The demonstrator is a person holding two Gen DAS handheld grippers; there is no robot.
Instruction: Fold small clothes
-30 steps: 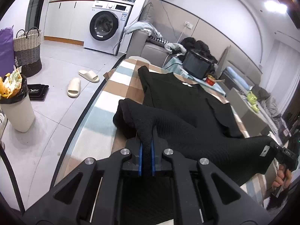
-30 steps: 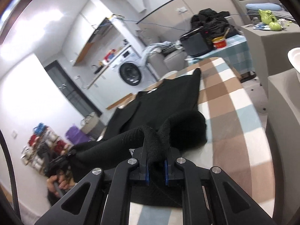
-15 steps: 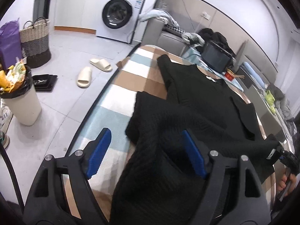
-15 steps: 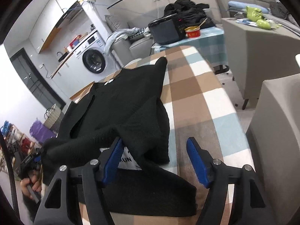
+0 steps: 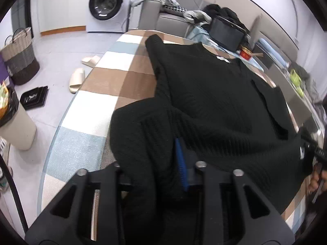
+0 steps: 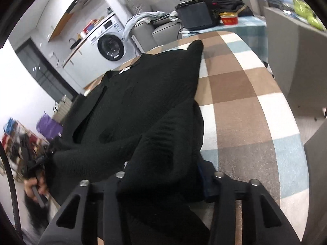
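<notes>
Jaws on your left gripper and right gripper, released wide a moment ago, are closing again on the near hem of the black sweater lying on the checked table, so the fold can continue.

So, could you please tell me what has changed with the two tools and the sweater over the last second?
Both tools let go of the black sweater, opened wide, and moved forward over it. The left tool and right tool are now closing on bunched knit nearer its middle. The sweater's far half stays flat on the checked table.
</notes>
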